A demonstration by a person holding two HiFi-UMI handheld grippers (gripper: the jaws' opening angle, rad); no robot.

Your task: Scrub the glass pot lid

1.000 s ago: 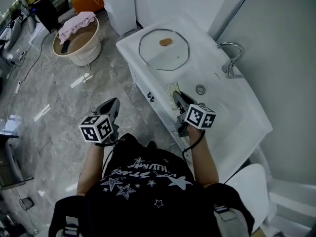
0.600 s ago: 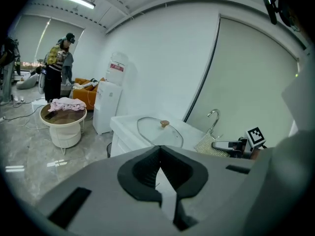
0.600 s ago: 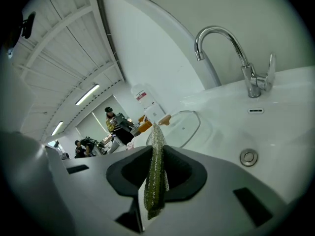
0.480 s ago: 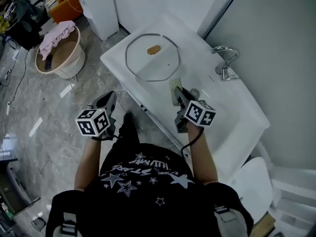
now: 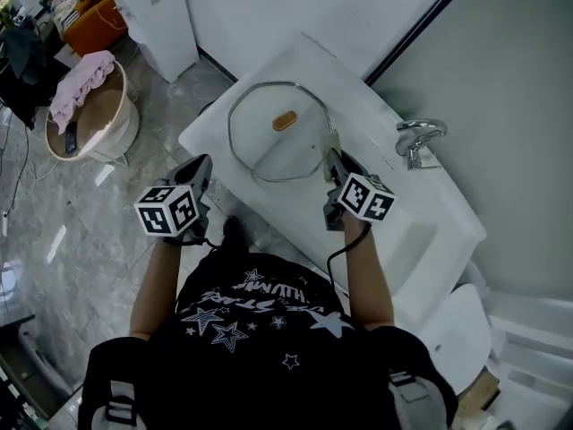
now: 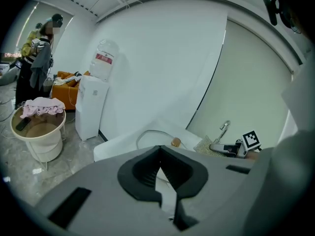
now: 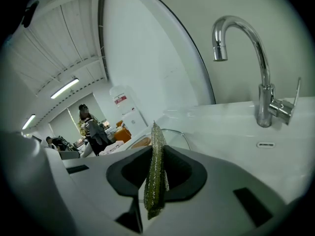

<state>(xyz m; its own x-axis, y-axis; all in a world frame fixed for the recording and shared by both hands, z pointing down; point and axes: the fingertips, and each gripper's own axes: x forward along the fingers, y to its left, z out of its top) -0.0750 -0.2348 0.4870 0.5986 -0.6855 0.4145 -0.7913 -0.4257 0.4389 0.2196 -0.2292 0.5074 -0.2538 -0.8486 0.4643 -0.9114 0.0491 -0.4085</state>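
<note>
The round glass pot lid (image 5: pixel 269 146) with a brown knob (image 5: pixel 284 120) lies flat on the white counter (image 5: pixel 210 137) left of the basin. My right gripper (image 5: pixel 332 156) hangs at the lid's right rim, shut on a green-silver scouring pad (image 5: pixel 334 142). In the right gripper view the pad (image 7: pixel 156 173) stands on edge between the jaws, with the lid (image 7: pixel 173 133) just beyond. My left gripper (image 5: pixel 203 166) is shut on nothing, over the floor in front of the counter. In the left gripper view, the lid (image 6: pixel 150 135) lies ahead.
A chrome faucet (image 5: pixel 417 138) stands at the wall behind the sink basin (image 5: pixel 425 227). On the floor at left are a round basket with a pink cloth (image 5: pixel 85 115) and a white water dispenser (image 5: pixel 154 12). A person (image 6: pixel 38 58) stands in the far background.
My right gripper has carried the scouring pad forward from the basin's edge up to the lid's right rim. The left gripper stays shut in front of the counter.
</note>
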